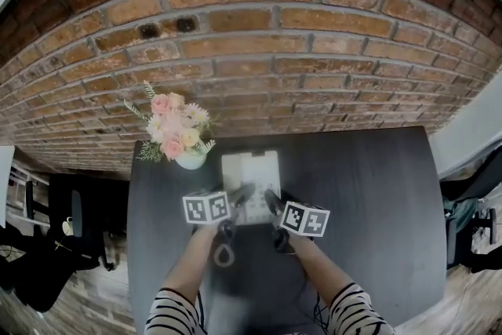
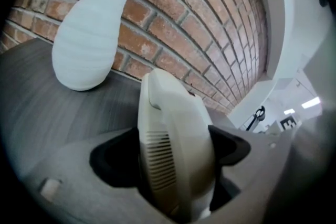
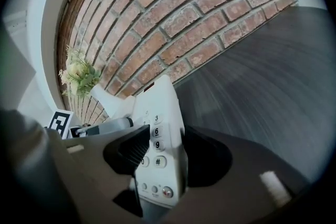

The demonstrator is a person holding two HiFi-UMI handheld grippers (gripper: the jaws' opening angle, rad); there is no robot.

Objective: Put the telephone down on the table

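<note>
A white telephone (image 1: 251,172) is at the middle of the dark table (image 1: 376,200), close to the brick wall. Both grippers grip its near end. My left gripper (image 1: 239,198) is shut on its left side, where the ribbed white handset (image 2: 173,149) fills the gap between the black pads (image 2: 113,160). My right gripper (image 1: 273,205) is shut on its right side, its pads (image 3: 207,157) clamping the keypad edge (image 3: 157,149). I cannot tell whether the telephone's base touches the tabletop.
A white vase (image 1: 190,159) with pink flowers (image 1: 174,125) stands just left of the telephone, near the left gripper. The brick wall (image 1: 259,51) runs along the table's far edge. Dark chairs (image 1: 70,216) stand left of the table, and there is bare tabletop to the right.
</note>
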